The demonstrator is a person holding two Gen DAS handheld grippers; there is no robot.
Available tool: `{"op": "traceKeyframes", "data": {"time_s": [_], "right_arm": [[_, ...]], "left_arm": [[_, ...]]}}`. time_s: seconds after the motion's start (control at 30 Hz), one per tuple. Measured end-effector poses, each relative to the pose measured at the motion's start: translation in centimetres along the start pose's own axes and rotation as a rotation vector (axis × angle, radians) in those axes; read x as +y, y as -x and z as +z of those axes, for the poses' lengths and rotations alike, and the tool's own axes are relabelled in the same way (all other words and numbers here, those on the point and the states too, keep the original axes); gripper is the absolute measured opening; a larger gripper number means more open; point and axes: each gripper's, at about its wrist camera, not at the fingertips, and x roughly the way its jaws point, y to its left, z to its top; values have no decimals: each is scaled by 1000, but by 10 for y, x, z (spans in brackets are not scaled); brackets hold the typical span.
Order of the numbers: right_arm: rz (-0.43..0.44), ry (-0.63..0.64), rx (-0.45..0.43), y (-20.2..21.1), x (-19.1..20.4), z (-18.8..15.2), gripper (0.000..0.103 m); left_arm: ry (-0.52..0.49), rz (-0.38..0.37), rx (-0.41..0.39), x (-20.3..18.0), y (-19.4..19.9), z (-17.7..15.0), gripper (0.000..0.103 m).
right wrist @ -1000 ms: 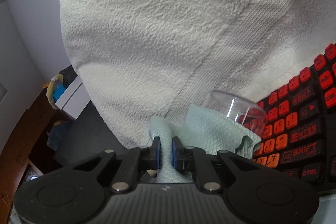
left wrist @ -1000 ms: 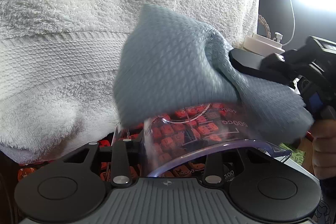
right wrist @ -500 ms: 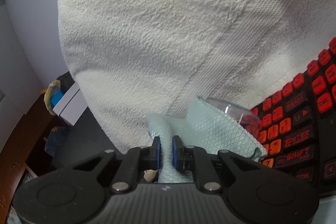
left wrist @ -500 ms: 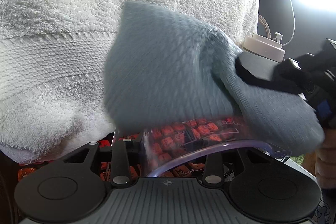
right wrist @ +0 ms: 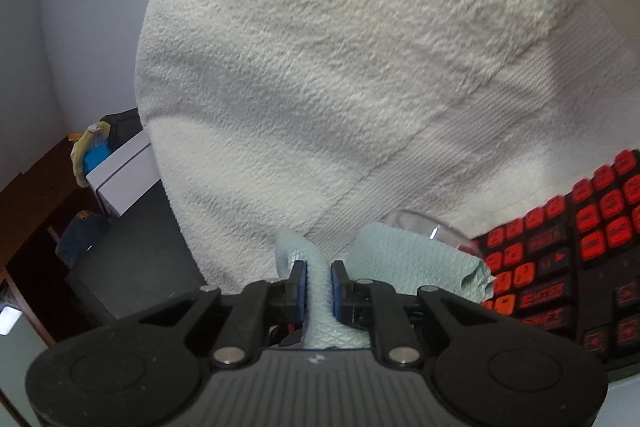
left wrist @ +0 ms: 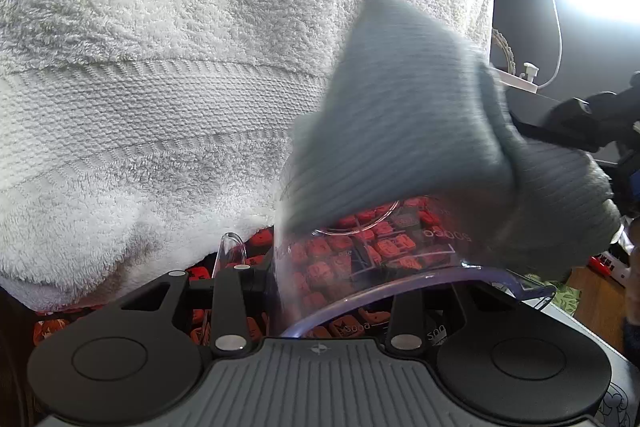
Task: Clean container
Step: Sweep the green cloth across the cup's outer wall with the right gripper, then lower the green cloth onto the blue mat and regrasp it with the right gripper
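The left tool (left wrist: pixel 316 267) clamps the clear plastic measuring cup (left wrist: pixel 384 259) at lower centre. The right tool (right wrist: pixel 318 287), clamped on a grey-green waffle cloth (left wrist: pixel 404 131), wipes it. More rubbing likely comes next.

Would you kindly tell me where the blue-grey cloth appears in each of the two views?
Left wrist: cloth right of centre, draped over the clear measuring cup.
Right wrist: cloth bottom centre, pinched in the right gripper.
Shared landmark: red-keyed keyboard, below the white towel.
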Motion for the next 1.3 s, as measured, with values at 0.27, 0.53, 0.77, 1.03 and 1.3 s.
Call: {"op": "traceKeyframes", "data": {"time_s": [0.27, 0.53, 0.77, 1.03, 1.3], "right_arm": [[-312, 187, -46, 63, 28, 3, 14], [-481, 315, 164, 53, 52, -52, 15], [-482, 317, 245, 40, 56, -88, 17], [-568, 387, 274, 49, 79, -85, 82], [-780, 456, 261, 50, 105, -93, 89]], "left_arm": [[2, -1, -1, -5, -2, 1, 36], [11, -6, -3, 4, 1, -1, 36], [12, -7, -3, 17, 19, -12, 36], [11, -7, -3, 22, 26, -18, 36], [10, -6, -4, 21, 24, -16, 37]]}}
